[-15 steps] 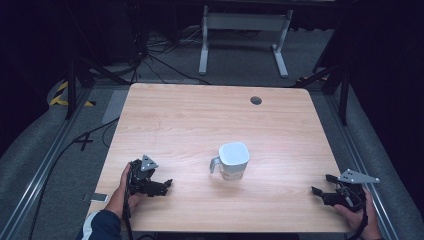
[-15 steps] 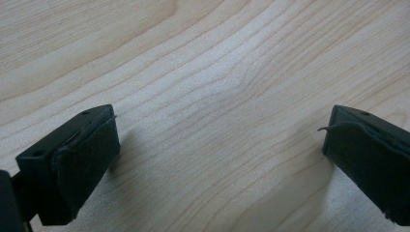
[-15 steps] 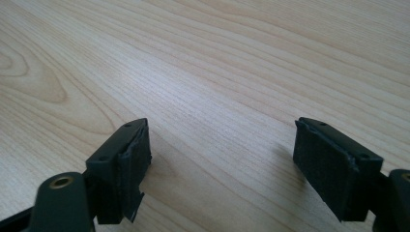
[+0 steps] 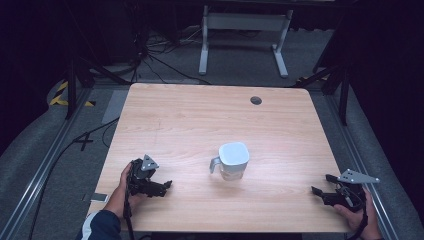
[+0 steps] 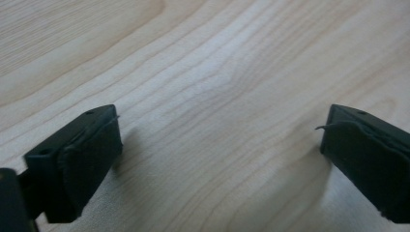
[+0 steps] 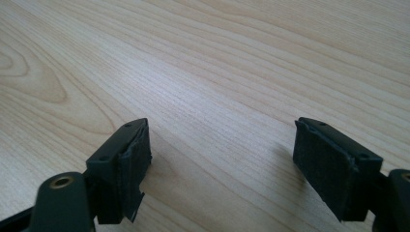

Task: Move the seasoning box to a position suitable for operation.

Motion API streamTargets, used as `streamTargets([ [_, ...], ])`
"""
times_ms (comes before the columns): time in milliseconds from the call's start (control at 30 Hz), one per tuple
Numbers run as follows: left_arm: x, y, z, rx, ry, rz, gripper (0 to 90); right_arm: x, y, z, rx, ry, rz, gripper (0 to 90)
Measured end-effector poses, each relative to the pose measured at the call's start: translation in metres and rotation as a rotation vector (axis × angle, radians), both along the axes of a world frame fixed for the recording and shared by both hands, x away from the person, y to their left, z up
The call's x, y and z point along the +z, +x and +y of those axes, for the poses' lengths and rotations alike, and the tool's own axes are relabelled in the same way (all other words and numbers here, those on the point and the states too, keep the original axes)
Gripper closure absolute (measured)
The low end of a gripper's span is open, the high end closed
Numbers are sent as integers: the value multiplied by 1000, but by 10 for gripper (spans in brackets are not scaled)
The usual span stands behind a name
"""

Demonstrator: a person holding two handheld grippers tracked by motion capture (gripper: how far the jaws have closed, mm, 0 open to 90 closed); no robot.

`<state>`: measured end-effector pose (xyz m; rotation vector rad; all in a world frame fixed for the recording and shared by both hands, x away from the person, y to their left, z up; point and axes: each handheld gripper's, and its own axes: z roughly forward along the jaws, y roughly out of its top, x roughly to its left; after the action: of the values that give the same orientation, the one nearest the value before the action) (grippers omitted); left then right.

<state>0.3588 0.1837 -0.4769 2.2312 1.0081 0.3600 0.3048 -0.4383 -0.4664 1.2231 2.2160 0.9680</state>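
Observation:
A white mug [image 4: 233,160] stands upright near the middle of the wooden table [image 4: 200,120], its grey handle pointing left. My left gripper [image 4: 165,187] rests low on the table at the front left, held by a hand, its jaws pointing right towards the mug and well short of it. In the left gripper view its fingers [image 5: 77,159] are spread wide over bare wood. My right gripper [image 4: 320,185] sits at the front right corner, jaws pointing left, apart from the mug. Its fingers [image 6: 123,166] are also spread wide with nothing between them.
A small round dark grommet [image 4: 256,100] sits in the table's far right part. Beyond the far edge stand a white metal frame [image 4: 240,30] and loose cables [image 4: 155,55] on the grey floor. Rails run along both sides of the table.

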Motion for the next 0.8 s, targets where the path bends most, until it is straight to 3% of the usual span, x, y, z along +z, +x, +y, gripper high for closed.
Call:
streamTargets([
  [67,4,0,-2,-40,39,-31,78,0,0,1,-3,3,-7,213],
  [133,8,1,-4,-85,37,-29,201,0,0,1,-4,4,-5,213],
  [167,10,1,-5,-103,20,-18,212,0,0,1,-4,5,-4,213],
  [200,13,2,-8,-112,24,-34,163,0,0,1,-4,4,-4,213],
  [233,19,3,-14,-138,-16,-49,168,0,0,0,-1,-1,-7,213],
  [267,19,3,-14,-138,-16,-49,180,0,0,0,-1,-1,-7,213],
  [400,41,4,-27,-178,-116,-119,244,0,0,1,-4,5,-3,213],
  [467,54,5,-35,-194,-143,-155,345,0,0,0,-3,3,-1,213],
  [600,75,3,-54,-250,-180,-214,428,0,0,1,-3,4,-5,213],
  [700,86,4,-68,-287,-227,-230,493,0,0,1,-3,5,-5,214],
  [767,91,5,-77,-322,-247,-241,677,0,0,1,-2,3,-7,214],
  [800,93,5,-82,-336,-239,-255,722,0,0,0,0,-2,-6,214],
])
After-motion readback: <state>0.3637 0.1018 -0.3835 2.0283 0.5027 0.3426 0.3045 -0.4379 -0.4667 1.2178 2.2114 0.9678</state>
